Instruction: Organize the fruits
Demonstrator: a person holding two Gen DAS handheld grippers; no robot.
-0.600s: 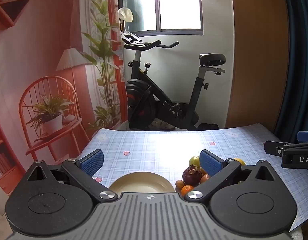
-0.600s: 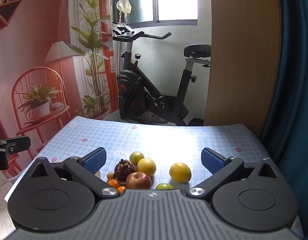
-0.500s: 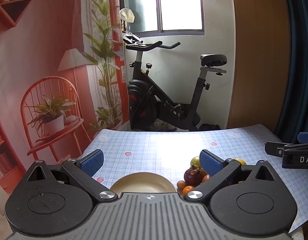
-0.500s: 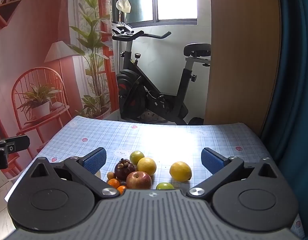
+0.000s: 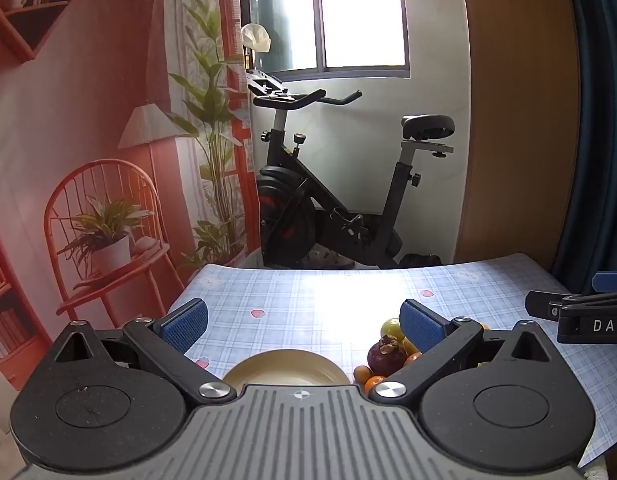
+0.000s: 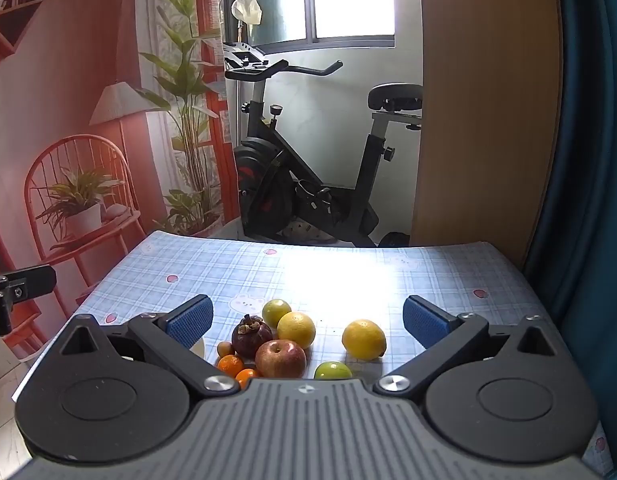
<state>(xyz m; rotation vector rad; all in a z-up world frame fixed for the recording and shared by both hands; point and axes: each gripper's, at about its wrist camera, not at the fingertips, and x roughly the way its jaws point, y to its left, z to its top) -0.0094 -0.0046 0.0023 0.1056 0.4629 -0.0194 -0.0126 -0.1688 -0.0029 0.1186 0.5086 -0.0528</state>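
A cluster of fruit lies on the blue checked tablecloth. In the right wrist view I see a red apple, a dark mangosteen, a yellow orange, a lemon, two green fruits and small tangerines. My right gripper hovers above them, open and empty. A beige plate sits below my left gripper, which is open and empty. The mangosteen shows to the plate's right, partly hidden by the right finger.
An exercise bike stands beyond the table's far edge. A wooden panel and a dark blue curtain border the right side. A red printed backdrop fills the left. The far half of the cloth holds nothing.
Both views have drifted slightly; the left gripper has shifted a little, and the plate and fruit sit marginally differently in frame. Jaws stay wide open.
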